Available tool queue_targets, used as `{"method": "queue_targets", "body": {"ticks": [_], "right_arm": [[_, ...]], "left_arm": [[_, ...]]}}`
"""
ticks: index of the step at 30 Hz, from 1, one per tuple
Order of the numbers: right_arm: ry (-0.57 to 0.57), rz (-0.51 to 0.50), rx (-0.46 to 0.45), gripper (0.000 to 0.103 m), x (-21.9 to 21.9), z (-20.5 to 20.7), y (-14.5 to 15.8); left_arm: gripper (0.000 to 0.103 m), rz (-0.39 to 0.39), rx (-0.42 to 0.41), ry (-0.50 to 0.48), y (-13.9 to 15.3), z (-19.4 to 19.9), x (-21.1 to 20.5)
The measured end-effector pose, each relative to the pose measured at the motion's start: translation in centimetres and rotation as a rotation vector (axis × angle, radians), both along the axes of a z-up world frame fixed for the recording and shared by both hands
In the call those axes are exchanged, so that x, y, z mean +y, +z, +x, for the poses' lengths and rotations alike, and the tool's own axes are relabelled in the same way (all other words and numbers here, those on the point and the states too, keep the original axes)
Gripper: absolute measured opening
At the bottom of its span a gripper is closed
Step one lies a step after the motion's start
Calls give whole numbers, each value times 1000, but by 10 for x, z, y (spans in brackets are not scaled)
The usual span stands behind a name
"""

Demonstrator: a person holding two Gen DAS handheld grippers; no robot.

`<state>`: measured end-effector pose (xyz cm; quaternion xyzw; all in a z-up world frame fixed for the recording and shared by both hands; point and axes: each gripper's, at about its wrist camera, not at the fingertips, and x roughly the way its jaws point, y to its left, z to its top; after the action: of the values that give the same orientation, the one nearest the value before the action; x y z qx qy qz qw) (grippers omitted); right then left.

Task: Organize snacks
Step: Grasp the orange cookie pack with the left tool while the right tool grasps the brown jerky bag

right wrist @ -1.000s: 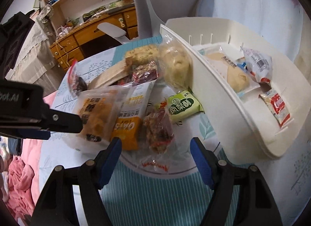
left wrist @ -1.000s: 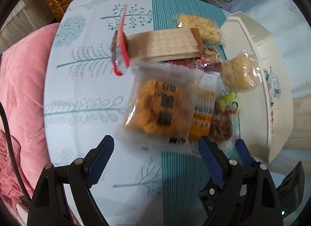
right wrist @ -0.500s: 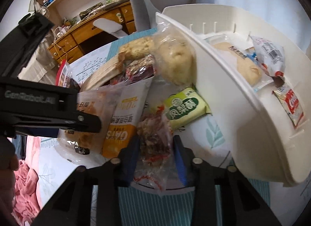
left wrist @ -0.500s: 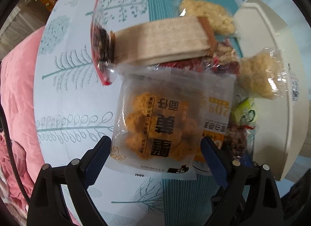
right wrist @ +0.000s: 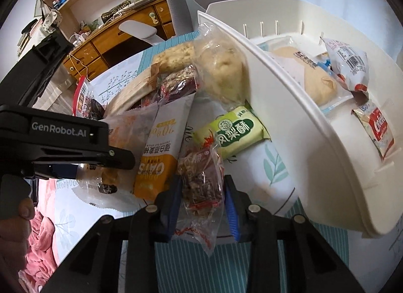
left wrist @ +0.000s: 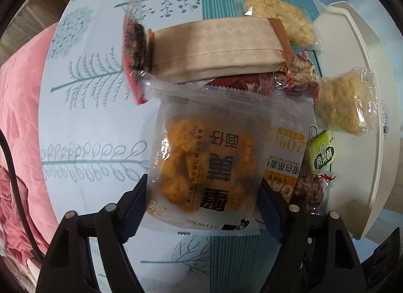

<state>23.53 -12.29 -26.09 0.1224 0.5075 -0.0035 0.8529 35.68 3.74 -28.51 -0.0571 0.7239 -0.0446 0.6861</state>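
My left gripper [left wrist: 202,202] is shut on a clear packet of orange fried snacks [left wrist: 206,167], its jaws pressing both side edges. My right gripper [right wrist: 202,192] is shut on a clear packet of dark brown snack [right wrist: 201,179]. Both packets lie in a pile on the patterned tablecloth. The pile also holds a white and orange oat bar packet [right wrist: 163,142], a green pineapple cake packet [right wrist: 234,129], a long beige packet [left wrist: 216,46] and pale puffed-rice packets [left wrist: 342,106]. The left gripper body [right wrist: 63,139] shows in the right wrist view.
A white tray [right wrist: 289,116] stands right of the pile and holds several packets, among them a bun [right wrist: 317,84]. A red-edged packet [left wrist: 134,48] stands on edge at the pile's left. A pink blanket [left wrist: 17,116] lies left of the table. A grey chair [right wrist: 176,11] stands behind.
My left gripper moved forward and closed on the orange snack packet. My right gripper closed on the dark brown snack packet half a second ago and still holds it.
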Motion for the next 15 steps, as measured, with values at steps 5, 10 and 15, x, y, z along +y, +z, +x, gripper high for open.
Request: {"method": "queue_targets", "body": {"ticks": [5, 10, 15], "right_arm": [[-11, 3, 29, 33, 0, -8, 3], [-3, 2, 31, 33, 4, -24, 15], [13, -10, 7, 33, 12, -40, 33]], "left_arm": [[75, 8, 58, 34, -7, -17, 15], [75, 22, 101, 45, -7, -44, 25], [75, 19, 87, 44, 8, -73, 35]]}}
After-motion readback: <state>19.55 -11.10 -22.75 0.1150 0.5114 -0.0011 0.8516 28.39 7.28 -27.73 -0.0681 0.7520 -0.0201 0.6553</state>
